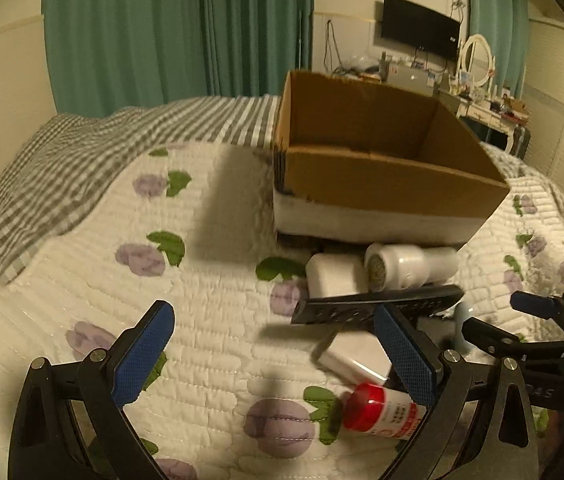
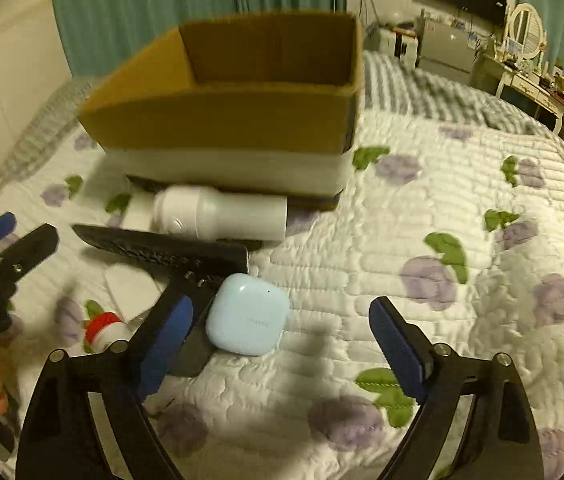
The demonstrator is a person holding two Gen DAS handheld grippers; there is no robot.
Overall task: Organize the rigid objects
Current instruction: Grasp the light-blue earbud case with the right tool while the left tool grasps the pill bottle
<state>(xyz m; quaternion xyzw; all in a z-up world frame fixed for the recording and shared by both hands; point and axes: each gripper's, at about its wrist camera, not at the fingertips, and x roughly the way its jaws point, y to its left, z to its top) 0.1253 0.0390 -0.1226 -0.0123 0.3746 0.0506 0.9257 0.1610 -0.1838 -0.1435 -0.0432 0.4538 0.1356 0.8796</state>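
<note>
An open cardboard box point(image 1: 385, 184) stands on the quilted bed, also in the right wrist view point(image 2: 226, 120). In front of it lie a white bottle point(image 1: 413, 266) point(image 2: 222, 214), a white block point(image 1: 335, 274), a black remote point(image 1: 377, 304) point(image 2: 162, 248), a flat white case point(image 1: 355, 356) and a red-capped bottle point(image 1: 377, 410) point(image 2: 104, 330). A pale blue earbud case point(image 2: 248, 314) lies between my right gripper's point(image 2: 282, 344) open fingers. My left gripper point(image 1: 278, 356) is open and empty, its right finger beside the remote and white case.
The bed has a white floral quilt point(image 2: 441, 240) and a grey checked blanket point(image 1: 82, 148) behind. Green curtains, a TV and a cluttered dresser point(image 1: 493, 108) stand beyond the bed. The right gripper shows at the right edge of the left wrist view point(image 1: 541, 312).
</note>
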